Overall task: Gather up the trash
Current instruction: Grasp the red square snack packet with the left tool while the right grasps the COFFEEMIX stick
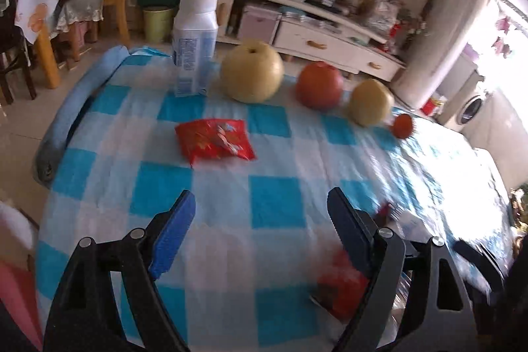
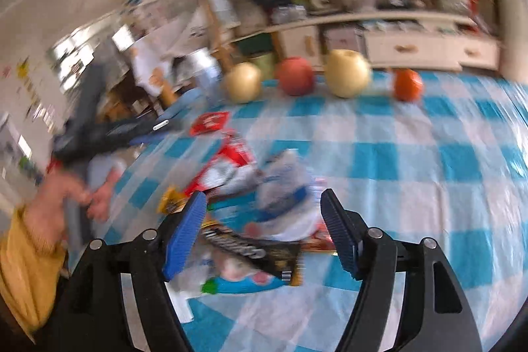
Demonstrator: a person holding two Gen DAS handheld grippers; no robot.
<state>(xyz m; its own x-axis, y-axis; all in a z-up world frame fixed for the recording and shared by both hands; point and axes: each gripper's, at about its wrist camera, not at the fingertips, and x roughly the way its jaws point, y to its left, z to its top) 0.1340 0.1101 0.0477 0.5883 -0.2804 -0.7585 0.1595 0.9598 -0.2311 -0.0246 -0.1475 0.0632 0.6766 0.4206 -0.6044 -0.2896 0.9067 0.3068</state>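
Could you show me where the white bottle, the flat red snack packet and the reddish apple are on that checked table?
white bottle (image 1: 194, 48): left wrist view, on its printed label.
red snack packet (image 1: 214, 141): left wrist view, middle of its wrapper.
reddish apple (image 1: 318, 86): left wrist view, centre of its skin.

Wrapper (image 1: 215, 138) before bottle (image 1: 195, 43), fruit row (image 1: 252, 75) rightward (on tablecloth (image 1: 277, 203))

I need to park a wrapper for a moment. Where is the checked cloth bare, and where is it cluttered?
Bare: the checked cloth right of the wrapper pile, out to the fruit row; also the stretch between the red packet and the left gripper. Crowded: the pile under the right gripper, and the far edge by the white bottle.
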